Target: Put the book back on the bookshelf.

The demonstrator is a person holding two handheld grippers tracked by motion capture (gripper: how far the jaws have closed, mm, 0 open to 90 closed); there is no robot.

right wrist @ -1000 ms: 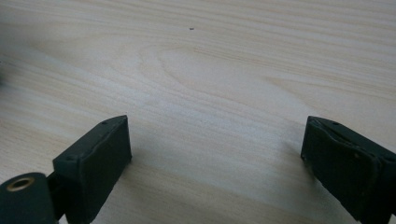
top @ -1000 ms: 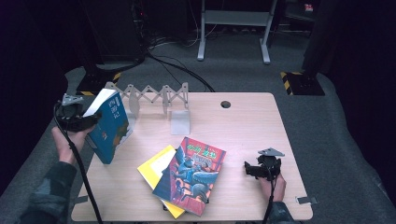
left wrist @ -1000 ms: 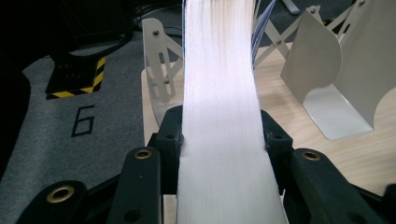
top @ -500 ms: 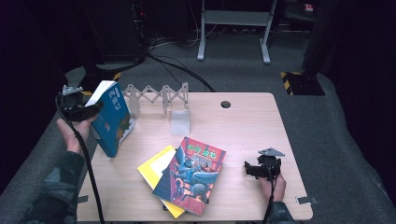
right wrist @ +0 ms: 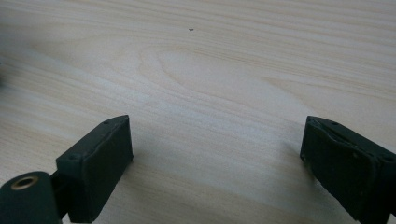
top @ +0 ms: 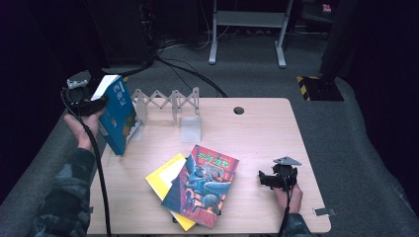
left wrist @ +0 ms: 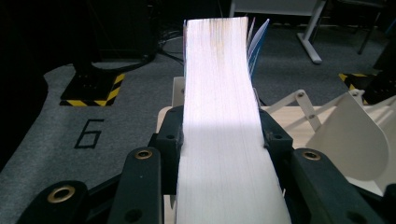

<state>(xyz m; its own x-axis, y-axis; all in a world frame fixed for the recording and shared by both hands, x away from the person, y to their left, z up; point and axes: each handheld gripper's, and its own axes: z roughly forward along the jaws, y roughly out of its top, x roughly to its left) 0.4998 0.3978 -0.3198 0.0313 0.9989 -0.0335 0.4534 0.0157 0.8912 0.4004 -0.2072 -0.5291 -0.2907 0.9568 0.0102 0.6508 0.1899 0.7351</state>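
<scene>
My left gripper is shut on a thick blue book, which stands on edge, tilted, over the table's left edge. In the left gripper view the book's white page block runs up between the two black jaws, which clamp it from both sides. A colourful illustrated book lies flat on a yellow book at the front middle of the table. My right gripper rests low at the front right, open; its own view has bare wood between the spread fingers.
A white accordion-style folding rack stands at the back left of the wooden table, with a small translucent divider beside it. There is a round cable hole near the back edge. Cables and a metal stand lie on the floor beyond.
My left hand has carried the blue book to the right and slightly up, closer to the folding rack. The right gripper and the two flat books have not moved.
</scene>
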